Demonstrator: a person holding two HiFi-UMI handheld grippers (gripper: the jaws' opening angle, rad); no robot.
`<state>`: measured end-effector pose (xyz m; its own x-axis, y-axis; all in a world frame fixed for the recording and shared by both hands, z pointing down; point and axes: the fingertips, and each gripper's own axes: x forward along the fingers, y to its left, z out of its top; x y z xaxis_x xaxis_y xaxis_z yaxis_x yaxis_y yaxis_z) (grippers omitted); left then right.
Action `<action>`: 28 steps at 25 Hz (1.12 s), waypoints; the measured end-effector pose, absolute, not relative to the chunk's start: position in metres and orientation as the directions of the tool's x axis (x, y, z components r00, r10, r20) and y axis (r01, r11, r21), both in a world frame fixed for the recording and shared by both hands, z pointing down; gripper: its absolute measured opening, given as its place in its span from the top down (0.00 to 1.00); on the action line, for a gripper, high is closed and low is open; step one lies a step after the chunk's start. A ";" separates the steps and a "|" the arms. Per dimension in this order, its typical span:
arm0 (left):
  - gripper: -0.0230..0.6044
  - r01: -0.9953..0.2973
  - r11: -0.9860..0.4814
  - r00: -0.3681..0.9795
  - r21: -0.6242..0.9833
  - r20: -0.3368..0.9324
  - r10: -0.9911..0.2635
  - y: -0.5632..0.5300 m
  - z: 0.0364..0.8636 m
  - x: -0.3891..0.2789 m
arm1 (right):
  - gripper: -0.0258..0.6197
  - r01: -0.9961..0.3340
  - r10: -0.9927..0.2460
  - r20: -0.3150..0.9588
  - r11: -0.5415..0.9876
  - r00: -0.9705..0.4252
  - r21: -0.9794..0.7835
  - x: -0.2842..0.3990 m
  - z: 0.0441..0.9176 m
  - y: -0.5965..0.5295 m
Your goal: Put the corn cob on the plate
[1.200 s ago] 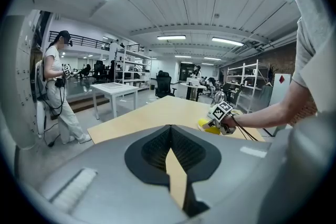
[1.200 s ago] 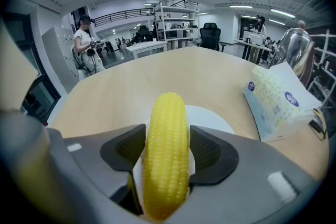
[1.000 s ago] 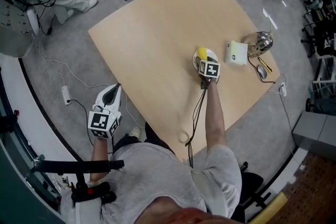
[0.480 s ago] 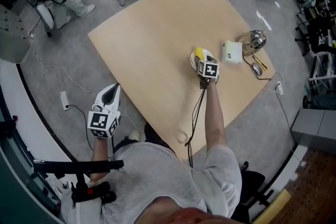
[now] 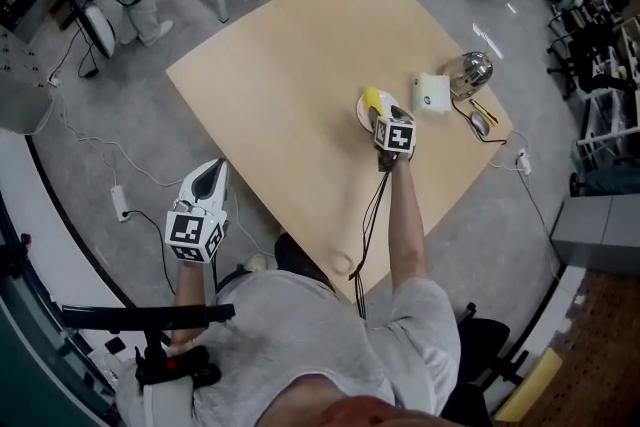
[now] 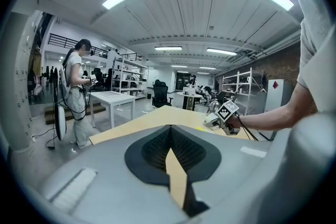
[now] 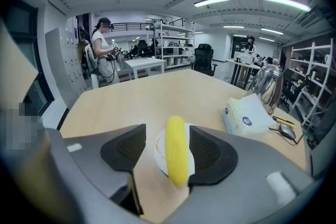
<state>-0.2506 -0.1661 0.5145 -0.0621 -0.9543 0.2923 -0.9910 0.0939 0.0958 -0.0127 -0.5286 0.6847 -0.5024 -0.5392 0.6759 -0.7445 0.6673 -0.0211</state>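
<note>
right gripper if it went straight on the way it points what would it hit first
Most likely the corn cob, lying on the plate straight ahead of the right gripper. Its jaws are closing with nothing gripped; how far off the cob lies is unclear.

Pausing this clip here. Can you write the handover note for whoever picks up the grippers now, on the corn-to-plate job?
Right gripper: over the plate's near edge, jaws wide and just starting to close. The corn shows between them but lies on the plate, pads off it.
Left gripper: shut, empty, held off the table's left edge.
Done: corn is on the plate and let go.
Left: probably only drawing the right gripper clear.
</note>
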 end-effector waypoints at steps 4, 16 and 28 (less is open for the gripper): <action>0.93 -0.992 0.078 -0.047 0.100 0.276 -0.960 -0.161 0.516 -0.251 | 0.56 -0.751 -0.566 0.652 0.660 -0.504 -0.008 -0.009 0.675 -0.515; 0.93 -0.995 0.005 0.018 0.099 0.230 -0.973 -0.158 0.517 -0.244 | 0.56 -0.774 -0.644 0.543 0.634 -0.539 -0.016 0.012 0.632 -0.470; 0.93 -0.991 -0.098 0.113 0.092 0.176 -0.978 -0.139 0.496 -0.226 | 0.56 -0.798 -0.709 0.432 0.601 -0.556 -0.041 0.041 0.574 -0.385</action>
<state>-0.2261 -0.1393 0.4955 0.1126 -0.9779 0.1760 -0.9910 -0.0976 0.0919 0.0414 -0.3855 0.5739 -0.5565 -0.7095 0.4324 -0.7982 0.6010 -0.0411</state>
